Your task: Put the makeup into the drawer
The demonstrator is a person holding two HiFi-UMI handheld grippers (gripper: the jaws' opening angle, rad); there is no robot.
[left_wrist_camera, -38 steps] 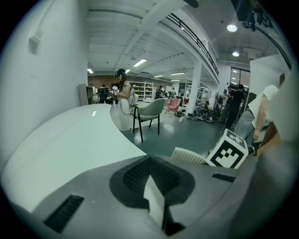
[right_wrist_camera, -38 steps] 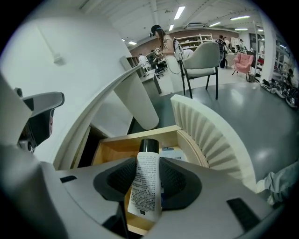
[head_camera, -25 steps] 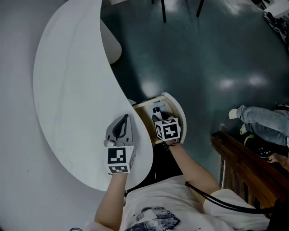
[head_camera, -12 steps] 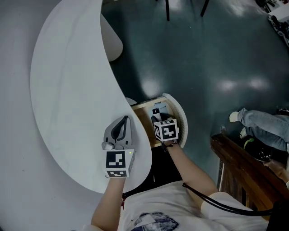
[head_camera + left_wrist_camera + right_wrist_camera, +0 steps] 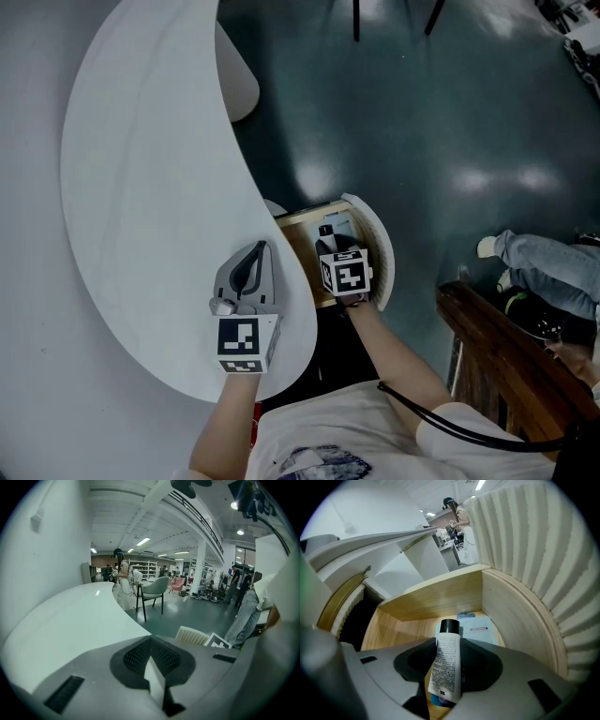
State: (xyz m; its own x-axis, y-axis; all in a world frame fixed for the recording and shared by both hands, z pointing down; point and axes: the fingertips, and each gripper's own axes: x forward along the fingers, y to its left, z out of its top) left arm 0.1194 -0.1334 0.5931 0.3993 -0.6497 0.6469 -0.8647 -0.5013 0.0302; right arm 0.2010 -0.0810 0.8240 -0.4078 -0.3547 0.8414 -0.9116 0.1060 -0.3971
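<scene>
A white makeup tube (image 5: 446, 666) with a black cap sits between the jaws of my right gripper (image 5: 449, 667), which is shut on it. That gripper (image 5: 331, 242) reaches down into the open wooden drawer (image 5: 298, 246) under the table's edge. The drawer has a ribbed white front (image 5: 534, 559). On the drawer's floor (image 5: 393, 630) lies a pale blue flat pack (image 5: 479, 630). My left gripper (image 5: 251, 264) rests on the white curved table (image 5: 150, 187), shut with nothing in it, its dark pads (image 5: 136, 656) pressed together.
A dark green floor (image 5: 422, 122) lies beyond the drawer. A dark wooden bench (image 5: 492, 347) and a person's jeans-clad leg (image 5: 548, 262) are at the right. A chair (image 5: 154, 588) and several people stand far off in the left gripper view.
My right gripper has sunk a little deeper into the drawer with the tube. The left gripper has stayed in place on the table.
</scene>
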